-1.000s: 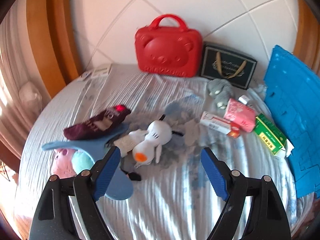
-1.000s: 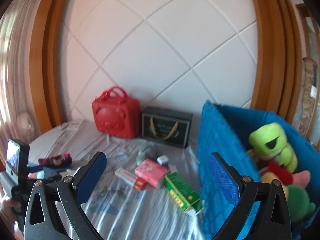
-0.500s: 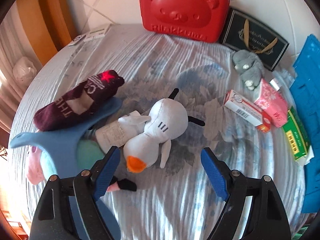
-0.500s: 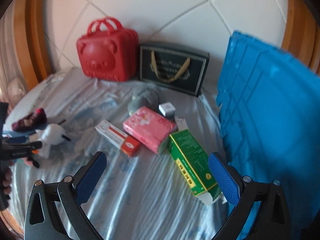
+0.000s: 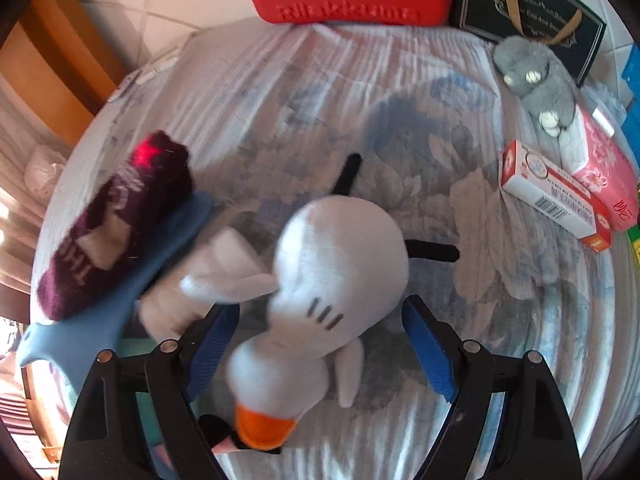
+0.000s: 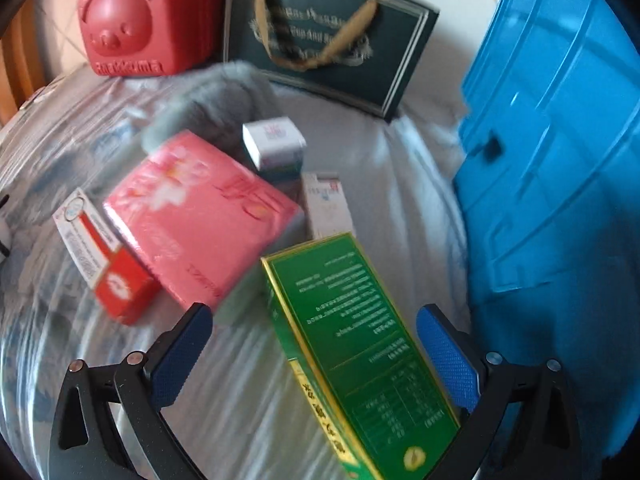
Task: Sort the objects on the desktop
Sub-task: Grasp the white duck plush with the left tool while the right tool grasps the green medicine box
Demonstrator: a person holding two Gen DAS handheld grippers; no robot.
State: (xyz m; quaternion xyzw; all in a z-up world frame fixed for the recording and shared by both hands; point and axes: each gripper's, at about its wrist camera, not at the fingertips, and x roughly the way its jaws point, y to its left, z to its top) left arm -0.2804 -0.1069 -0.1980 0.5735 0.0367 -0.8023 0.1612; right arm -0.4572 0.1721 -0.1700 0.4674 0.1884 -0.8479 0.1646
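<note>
Left tool [image 5: 320, 332] spread – straddling white goose plush [image 5: 340, 264], orange beak | right tool [image 6: 314, 344] spread – green box [image 6: 360, 344]

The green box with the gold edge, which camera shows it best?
The right wrist view: the green box lies large and whole between the open right gripper fingers, print facing up. The left wrist view catches only a green sliver at its right edge, past the red and white box.
</note>
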